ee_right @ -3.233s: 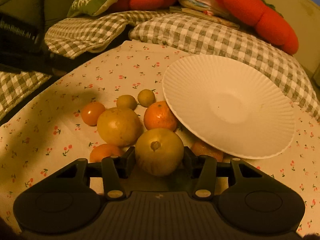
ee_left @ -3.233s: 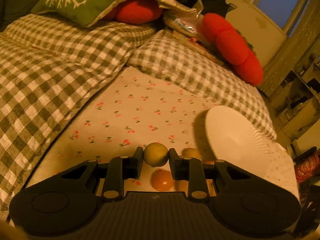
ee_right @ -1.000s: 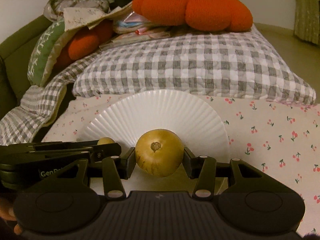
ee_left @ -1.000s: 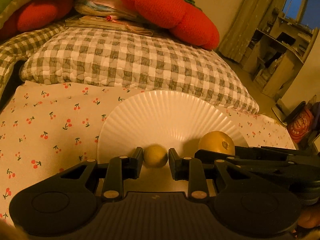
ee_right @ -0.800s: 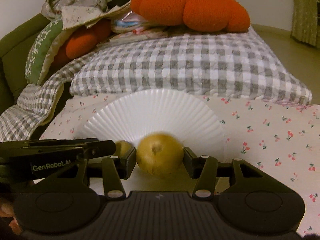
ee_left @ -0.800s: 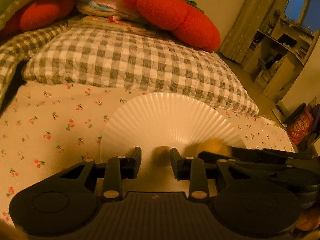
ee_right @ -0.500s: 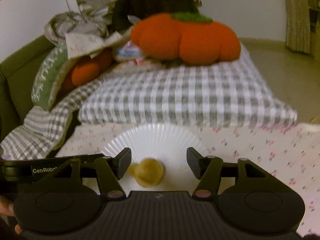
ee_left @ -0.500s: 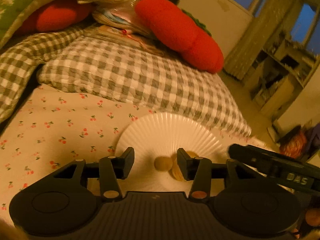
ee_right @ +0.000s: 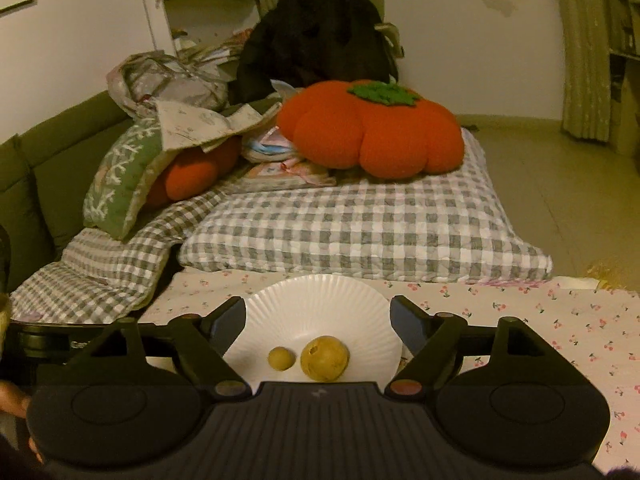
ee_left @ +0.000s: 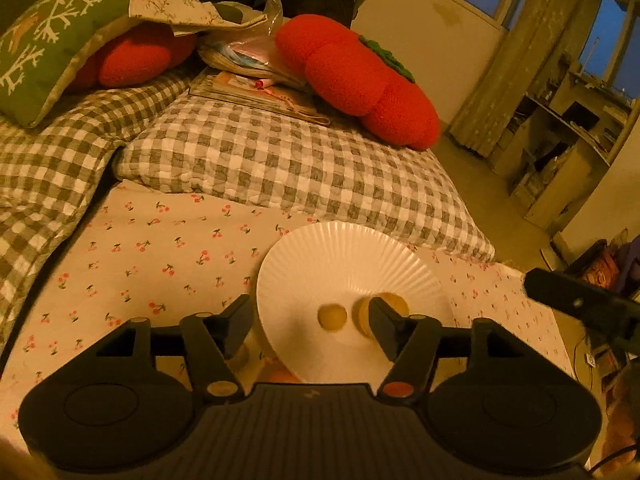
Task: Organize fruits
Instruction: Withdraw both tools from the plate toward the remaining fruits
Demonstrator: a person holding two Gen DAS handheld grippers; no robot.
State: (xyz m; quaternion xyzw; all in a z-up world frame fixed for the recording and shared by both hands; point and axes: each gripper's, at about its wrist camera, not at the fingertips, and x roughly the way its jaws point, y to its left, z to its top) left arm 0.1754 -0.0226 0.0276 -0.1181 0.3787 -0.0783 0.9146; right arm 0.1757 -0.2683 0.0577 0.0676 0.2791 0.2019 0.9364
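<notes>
Looking through the left wrist view: small yellow fruit (ee_left: 332, 317) and larger yellow fruit (ee_left: 382, 310) sit side by side near the middle of the white ribbed plate (ee_left: 340, 256), apart from each other; both roundish, no clear long axis. Left gripper (ee_left: 310, 316) hangs above them, jaws opening, nothing between the pads; its right finger covers part of the larger fruit. Plate lies on the cherry-print sheet (ee_left: 160, 252) of a bed, checked quilt (ee_left: 288, 168) and red pumpkin cushion (ee_left: 356, 80) behind, curtain and shelves at right.

Right wrist view: larger fruit (ee_right: 325, 358) shows its stem end tilted up toward my camera, small one (ee_right: 281, 358) just to its left. Right gripper (ee_right: 318, 320) tilted down over the plate (ee_right: 320, 300), jaws opening, empty. A fingertip (ee_right: 12, 400) shows at the left edge.
</notes>
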